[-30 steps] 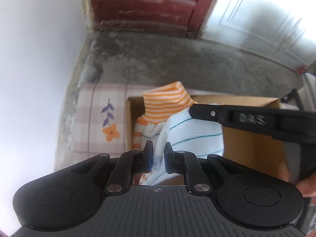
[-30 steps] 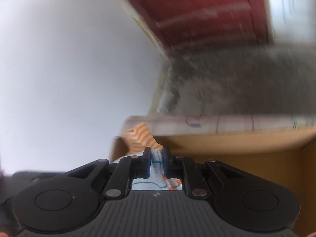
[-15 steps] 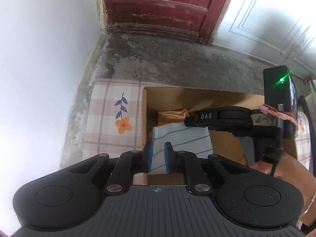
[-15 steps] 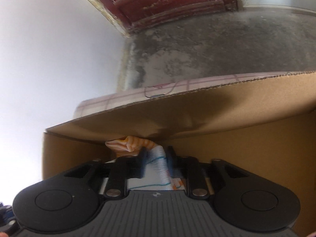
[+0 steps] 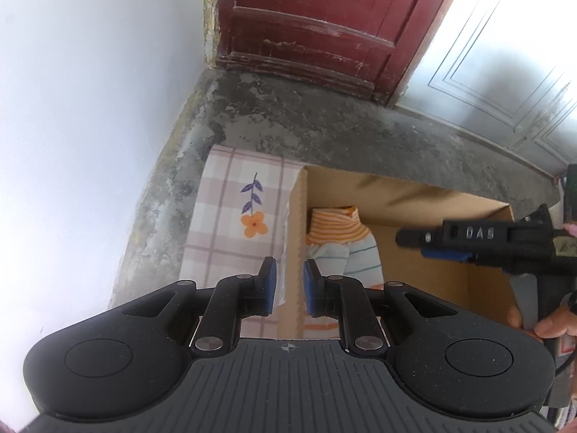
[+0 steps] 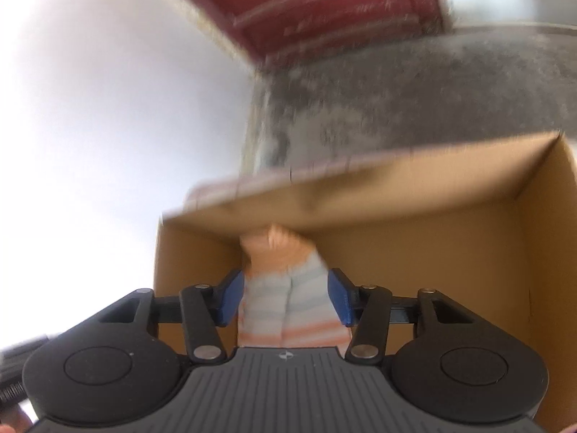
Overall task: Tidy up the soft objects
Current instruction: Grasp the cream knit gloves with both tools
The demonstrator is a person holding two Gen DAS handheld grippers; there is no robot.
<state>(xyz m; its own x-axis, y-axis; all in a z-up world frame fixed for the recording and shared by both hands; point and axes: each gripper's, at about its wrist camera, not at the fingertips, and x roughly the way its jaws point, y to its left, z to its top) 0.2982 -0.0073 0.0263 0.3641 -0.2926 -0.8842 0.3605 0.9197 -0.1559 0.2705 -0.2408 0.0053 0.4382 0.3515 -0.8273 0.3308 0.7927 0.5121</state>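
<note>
- On the left, a white wall (image 5: 90,126) meets a grey concrete floor (image 5: 324,133), and a dark red door (image 5: 324,25) stands at the back.
- A checked cloth (image 5: 230,223) with an orange flower print covers the table, just left of the cardboard box (image 5: 414,198).
- The left gripper (image 5: 288,288) hangs above the left wall of the box. Its jaws have just been opening a little and now stand narrow, with a small gap. They hold nothing; only the edge of the box wall is seen through the gap.
- The folded striped cloth (image 5: 342,241), orange and white with thin green lines, lies inside the box, in its far-left corner against the wall.
- The right gripper (image 6: 286,297) is over the box. Its jaws have just been opening and stand about half wide. The striped cloth is seen between them, but the blue pads (image 6: 230,297) do not press on it.
- At the far right of the left wrist view, a hand (image 5: 555,324) holds the right gripper.
</note>
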